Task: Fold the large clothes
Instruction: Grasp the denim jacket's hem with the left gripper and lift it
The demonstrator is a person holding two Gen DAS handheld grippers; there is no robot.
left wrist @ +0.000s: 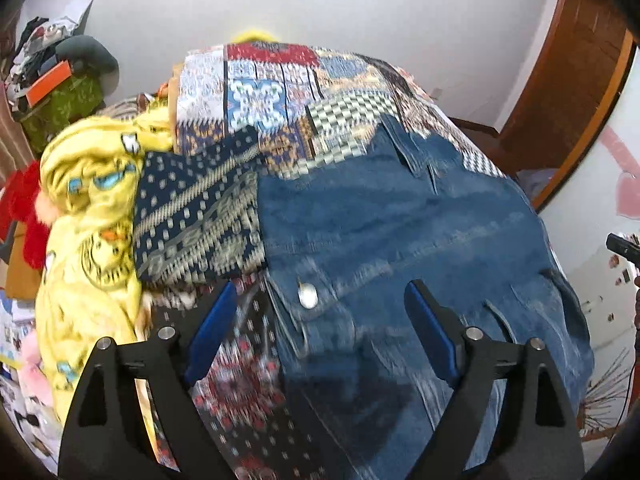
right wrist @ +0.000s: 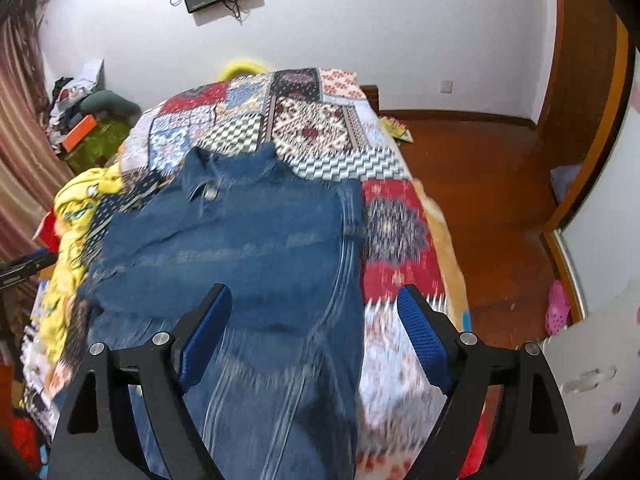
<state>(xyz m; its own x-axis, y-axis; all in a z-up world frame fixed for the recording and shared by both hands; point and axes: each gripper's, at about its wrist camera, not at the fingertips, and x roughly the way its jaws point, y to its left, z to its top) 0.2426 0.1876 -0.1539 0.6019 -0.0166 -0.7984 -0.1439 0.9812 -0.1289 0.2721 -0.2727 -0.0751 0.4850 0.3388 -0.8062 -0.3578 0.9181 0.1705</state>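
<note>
Right wrist view: denim garment (right wrist: 240, 240) lies flat on the patchwork-covered bed (right wrist: 320, 128), long axis running away from both tongs.
Denim stiff, heavy, collar at far end; right tongs (right wrist: 314, 312) and left tongs (left wrist: 320, 308) both gape empty above its near end, equally close.

Faded matt denim jacket (right wrist: 248, 232), patterned cloth bedspread (right wrist: 320, 128), glossy wooden floor (right wrist: 480, 184), ribbed blue pads (right wrist: 424, 340)
</note>
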